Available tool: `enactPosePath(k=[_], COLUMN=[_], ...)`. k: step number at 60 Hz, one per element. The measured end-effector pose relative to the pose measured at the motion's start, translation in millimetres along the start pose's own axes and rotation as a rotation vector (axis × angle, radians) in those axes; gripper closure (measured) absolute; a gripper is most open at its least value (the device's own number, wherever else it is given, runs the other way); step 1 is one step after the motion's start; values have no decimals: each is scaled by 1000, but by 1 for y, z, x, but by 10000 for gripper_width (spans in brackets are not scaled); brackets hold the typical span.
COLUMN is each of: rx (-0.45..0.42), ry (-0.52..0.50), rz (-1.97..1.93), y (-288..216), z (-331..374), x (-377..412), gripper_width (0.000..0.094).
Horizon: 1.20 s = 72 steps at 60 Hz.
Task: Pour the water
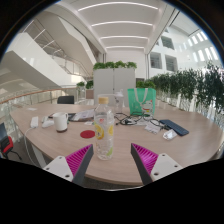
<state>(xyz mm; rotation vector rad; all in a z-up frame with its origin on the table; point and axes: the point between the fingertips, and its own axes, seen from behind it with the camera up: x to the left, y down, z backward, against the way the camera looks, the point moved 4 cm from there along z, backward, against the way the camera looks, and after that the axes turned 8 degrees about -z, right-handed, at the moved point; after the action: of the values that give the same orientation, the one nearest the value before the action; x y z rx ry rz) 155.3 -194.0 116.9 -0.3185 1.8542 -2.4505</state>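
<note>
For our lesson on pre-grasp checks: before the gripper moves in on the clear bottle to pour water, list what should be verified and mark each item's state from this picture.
1. Gripper fingers spread and holding nothing: ok.
2. Clear bottle upright on the table: ok.
3. Bottle lined up with the gap between the fingers, just ahead of them: ok.
4. Bottle cap off for pouring: cannot tell; the top is too small to read.
5. Receiving vessel present: ok, a white cup stands on the table; whether it is empty cannot be told.
6. Path from bottle to cup: not ok, a small red object lies between them.
</note>
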Motion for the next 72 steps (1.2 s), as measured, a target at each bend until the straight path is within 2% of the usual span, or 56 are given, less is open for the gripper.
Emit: enactPosePath(k=[17, 20, 22, 32, 38, 42, 43, 48, 58, 59, 66, 72], rx=[-53, -77, -77, -104, -23, 62, 71, 89, -26, -40, -46, -5], ry=[-32, -28, -31, 16, 31, 4, -9, 5, 100, 113, 167, 230], rz=[3, 12, 19, -36, -37, -75, -77, -6, 252, 291, 575, 896], y=[-3, -10, -10, -12, -9, -14, -16, -56, -184, -176, -231, -212], z=[-134, -147, -156, -163, -170, -173, -174, -174, -186, -196, -210, -249], x=[30, 31, 31, 28, 33, 36, 34, 29, 34, 45, 80, 130], gripper_width=[116, 199, 394, 470, 553, 567, 600, 604, 607, 606, 605, 605])
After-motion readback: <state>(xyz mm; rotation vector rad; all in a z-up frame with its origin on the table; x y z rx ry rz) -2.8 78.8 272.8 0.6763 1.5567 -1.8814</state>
